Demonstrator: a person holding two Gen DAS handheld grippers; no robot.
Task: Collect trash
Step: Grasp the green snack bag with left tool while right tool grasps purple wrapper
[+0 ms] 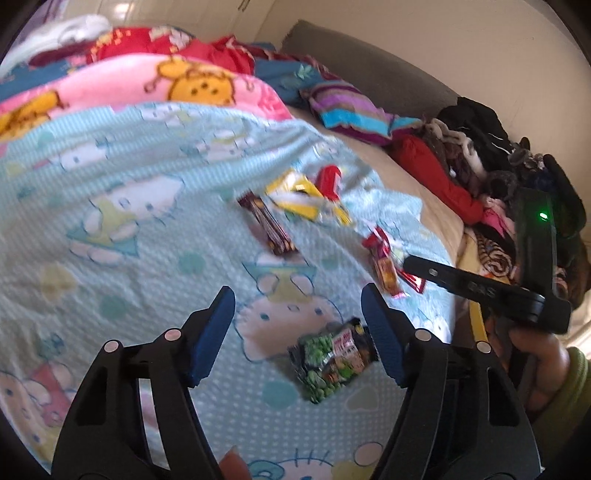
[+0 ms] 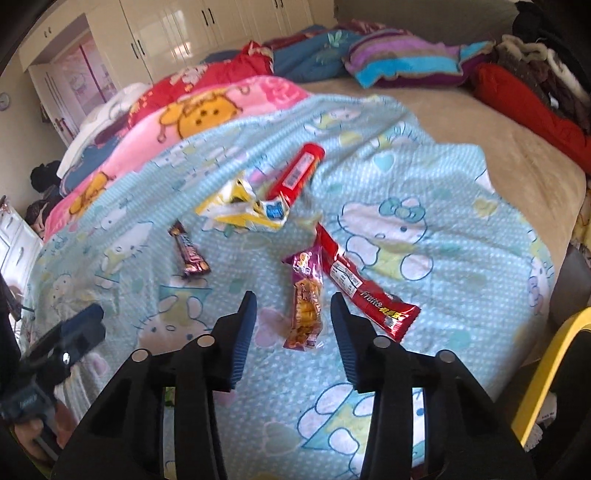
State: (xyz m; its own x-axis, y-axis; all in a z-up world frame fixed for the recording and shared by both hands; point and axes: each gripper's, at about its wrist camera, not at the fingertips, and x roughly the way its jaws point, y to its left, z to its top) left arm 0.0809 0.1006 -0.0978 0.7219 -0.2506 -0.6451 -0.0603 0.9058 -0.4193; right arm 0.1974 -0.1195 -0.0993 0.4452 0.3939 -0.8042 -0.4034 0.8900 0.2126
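Note:
Several wrappers lie on a light-blue cartoon blanket (image 1: pixel 129 221) on a bed. My left gripper (image 1: pixel 297 306) is open and empty above a green pea snack packet (image 1: pixel 330 363). My right gripper (image 2: pixel 291 314) is open and empty, its jaws on either side of a purple-and-orange snack pack (image 2: pixel 306 306). Beside that pack lies a long red wrapper (image 2: pixel 360 284). Farther off are a brown candy bar (image 2: pixel 188 251), a crumpled yellow-and-white wrapper (image 2: pixel 243 208) and a red tube pack (image 2: pixel 297 171). The right gripper also shows in the left wrist view (image 1: pixel 480 288).
Pink and red blankets (image 2: pixel 192 110) are piled at the blanket's far left. A striped pillow (image 2: pixel 402 62) and a heap of clothes (image 1: pixel 480 162) lie at the head and right side. A yellow chair edge (image 2: pixel 546 369) stands at the bed's right. White wardrobes (image 2: pixel 177 33) line the far wall.

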